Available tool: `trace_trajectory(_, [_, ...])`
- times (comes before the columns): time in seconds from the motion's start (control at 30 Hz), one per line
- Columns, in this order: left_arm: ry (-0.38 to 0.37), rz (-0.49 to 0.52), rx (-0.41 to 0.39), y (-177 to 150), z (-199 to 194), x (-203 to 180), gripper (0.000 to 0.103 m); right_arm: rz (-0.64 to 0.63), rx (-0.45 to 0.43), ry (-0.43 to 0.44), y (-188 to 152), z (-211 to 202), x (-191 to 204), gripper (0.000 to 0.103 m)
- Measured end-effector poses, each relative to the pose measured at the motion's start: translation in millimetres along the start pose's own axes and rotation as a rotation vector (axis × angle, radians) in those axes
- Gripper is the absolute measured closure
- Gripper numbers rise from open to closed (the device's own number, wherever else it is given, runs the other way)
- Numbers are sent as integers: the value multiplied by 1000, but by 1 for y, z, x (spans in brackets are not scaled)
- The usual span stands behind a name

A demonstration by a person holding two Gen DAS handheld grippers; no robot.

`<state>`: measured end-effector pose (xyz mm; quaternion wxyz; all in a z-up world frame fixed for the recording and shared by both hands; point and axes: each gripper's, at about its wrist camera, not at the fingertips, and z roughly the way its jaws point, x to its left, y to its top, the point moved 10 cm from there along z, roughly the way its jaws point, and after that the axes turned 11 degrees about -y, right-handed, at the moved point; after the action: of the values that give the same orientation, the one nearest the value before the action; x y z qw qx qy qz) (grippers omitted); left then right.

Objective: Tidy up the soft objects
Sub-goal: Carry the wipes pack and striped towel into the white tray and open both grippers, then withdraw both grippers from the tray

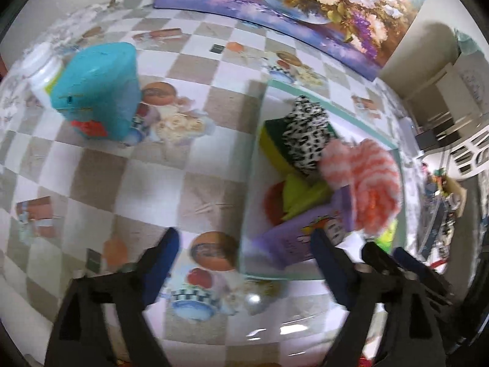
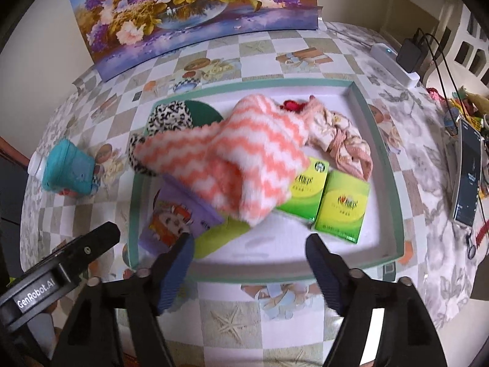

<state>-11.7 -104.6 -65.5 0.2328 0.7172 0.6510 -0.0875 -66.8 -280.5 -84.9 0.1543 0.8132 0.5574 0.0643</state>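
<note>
The striped fluffy cloth [image 2: 223, 165] lies loose in the tray [image 2: 385, 165], just ahead of the right gripper [image 2: 249, 263], whose fingers stand wide and empty. The left gripper [image 1: 244, 263] is wide too, holding nothing. This looks like a release; next comes choosing another soft piece.

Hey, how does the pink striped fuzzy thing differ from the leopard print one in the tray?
The pink-and-white striped fuzzy piece has wavy coral and white bands; the leopard-print piece has black spots on white. The striped piece looks larger and sprawls across the middle of the tray; the leopard-print piece sits bunched at the far left corner. The striped piece lies partly over the leopard-print piece. Both are soft and inside the tray, and neither is held.
</note>
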Motion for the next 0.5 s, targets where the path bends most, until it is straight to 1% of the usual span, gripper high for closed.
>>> trace_trajectory(0.07, [56,25,-11,-2,-4,7,7,4,3,-4,-5,0,0,10])
trace_trajectory(0.1, [84,38,-11,-3,-5,10,6,8,4,-6,-7,0,-1,2])
trace_trajectory(0.13, [114,51,-6,-4,-7,14,3,14,4,-8,-8,0,-2,0])
trace_trajectory(0.2, [138,66,-11,-6,-11,18,2,25,0,-10,-10,-2,-4,0])
trace_trajectory(0.5, [159,65,-26,-7,-23,26,2,39,-17,-26,-9,-7,-8,0])
